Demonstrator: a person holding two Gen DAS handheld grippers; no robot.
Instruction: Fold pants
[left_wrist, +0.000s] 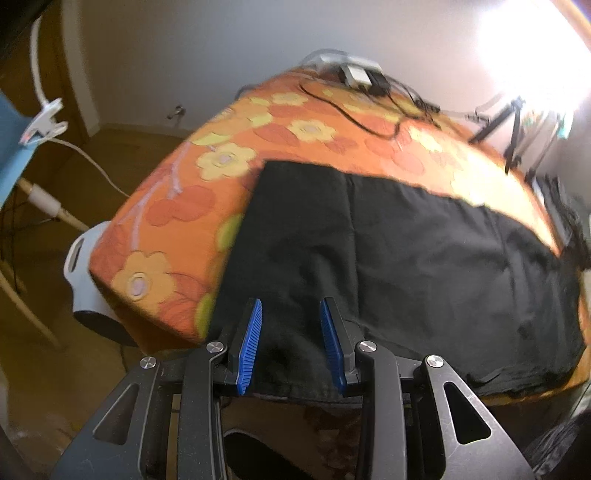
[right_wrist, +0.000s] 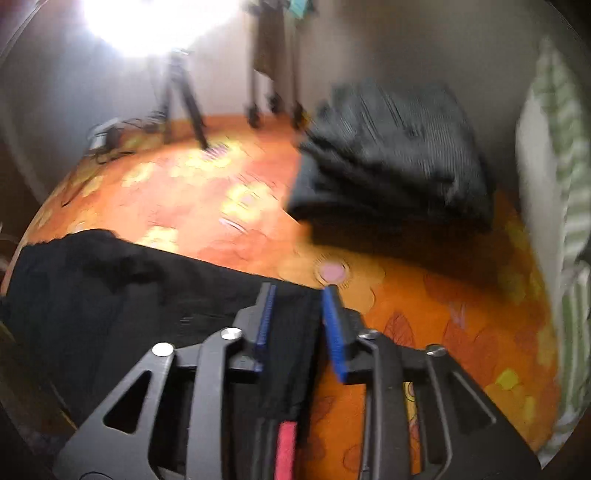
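Note:
Black pants (left_wrist: 406, 258) lie spread flat on the orange flowered bedspread (left_wrist: 192, 206), reaching to the bed's near edge. My left gripper (left_wrist: 291, 308) is open, its blue-padded fingers (left_wrist: 253, 339) straddling the pants' near edge at the left end. In the right wrist view the same pants (right_wrist: 129, 295) lie at lower left. My right gripper (right_wrist: 298, 293) is open over the pants' right end, with the cloth edge lying between its fingers (right_wrist: 334, 328). Neither gripper is closed on the cloth.
A stack of folded dark clothes (right_wrist: 399, 166) sits on the bed at the far right, beside a striped pillow (right_wrist: 565, 206). A tripod (right_wrist: 181, 96), cables and a white box (left_wrist: 360, 74) lie at the far side. A white stool (left_wrist: 86, 280) stands at the bed's left corner.

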